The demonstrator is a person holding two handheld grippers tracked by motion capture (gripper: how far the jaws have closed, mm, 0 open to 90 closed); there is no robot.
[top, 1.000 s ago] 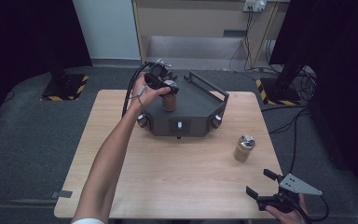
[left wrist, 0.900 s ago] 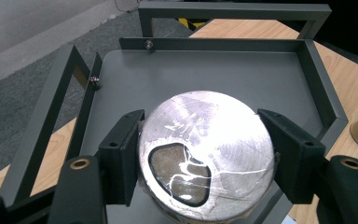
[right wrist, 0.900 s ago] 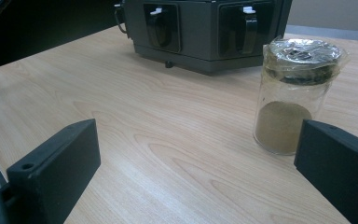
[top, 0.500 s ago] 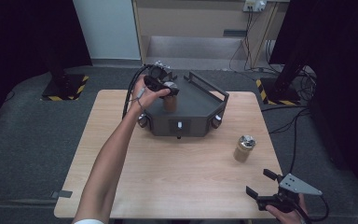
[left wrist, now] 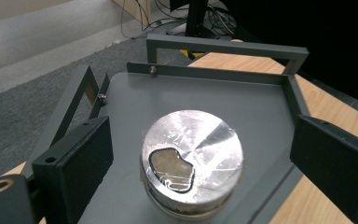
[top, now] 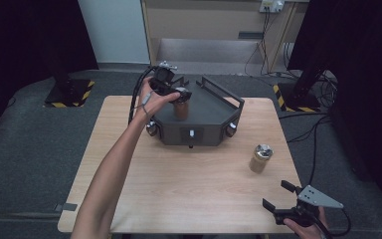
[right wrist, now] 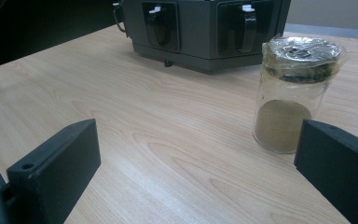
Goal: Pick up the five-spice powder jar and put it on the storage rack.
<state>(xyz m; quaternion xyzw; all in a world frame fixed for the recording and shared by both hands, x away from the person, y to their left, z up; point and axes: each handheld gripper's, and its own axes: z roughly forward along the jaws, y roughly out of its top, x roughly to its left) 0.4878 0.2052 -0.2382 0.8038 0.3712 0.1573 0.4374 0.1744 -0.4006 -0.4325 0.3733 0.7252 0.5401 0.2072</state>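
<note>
Jar (left wrist: 191, 161) of brown powder stands on tray (left wrist: 261, 107) between wide-apart left tongs (left wrist: 200, 172).

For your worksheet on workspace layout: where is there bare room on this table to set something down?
Bare wood spans the table from the dark tray's front to the near edge, left of the jar. It is crowded around the jar and right gripper.

Two foil-capped jars (top: 180, 107) (top: 260, 158), one dark stand (top: 214, 117), two grippers (top: 171, 89) (top: 281, 201).
</note>
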